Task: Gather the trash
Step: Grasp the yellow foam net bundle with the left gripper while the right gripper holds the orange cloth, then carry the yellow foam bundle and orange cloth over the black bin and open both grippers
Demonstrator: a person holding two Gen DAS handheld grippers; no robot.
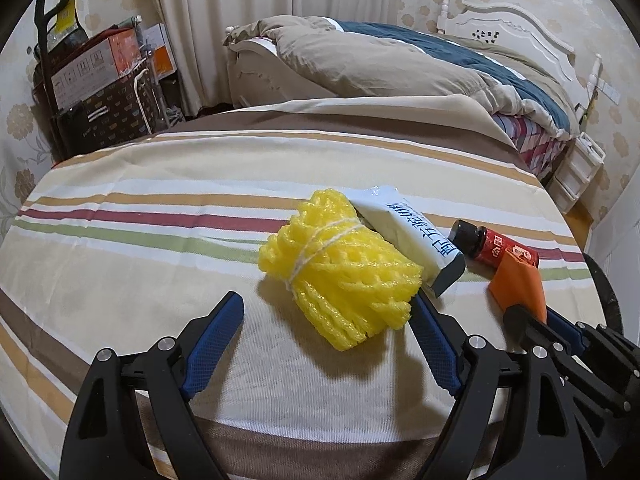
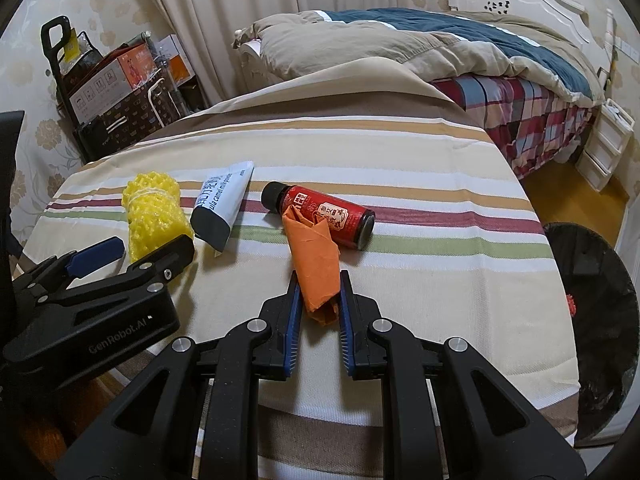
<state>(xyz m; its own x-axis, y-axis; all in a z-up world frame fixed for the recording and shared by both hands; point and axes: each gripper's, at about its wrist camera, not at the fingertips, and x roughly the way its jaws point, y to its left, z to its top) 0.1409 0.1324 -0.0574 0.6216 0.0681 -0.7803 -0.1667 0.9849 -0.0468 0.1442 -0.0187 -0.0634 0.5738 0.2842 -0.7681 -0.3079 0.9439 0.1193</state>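
Observation:
A yellow foam net bundle [image 1: 340, 268] tied with string lies on the striped tablecloth [image 1: 160, 208]. My left gripper [image 1: 328, 304] is open around its near end, and the left pad stands clear of it. Behind it leans a white pouch [image 1: 416, 240], then a red bottle [image 1: 496, 248] with a black cap. In the right wrist view my right gripper [image 2: 320, 280] is shut on a folded orange paper [image 2: 316, 256] that rests against the red bottle [image 2: 328, 212]. That view also shows the left gripper [image 2: 156, 244], the yellow bundle [image 2: 154, 208] and the white pouch [image 2: 224, 204].
A bin with a black bag [image 2: 592, 320] stands at the table's right side, something red inside. A bed [image 2: 440, 52] with a rumpled duvet lies behind the table. Boxes and a trolley [image 2: 112, 92] are stacked at the back left by the curtain.

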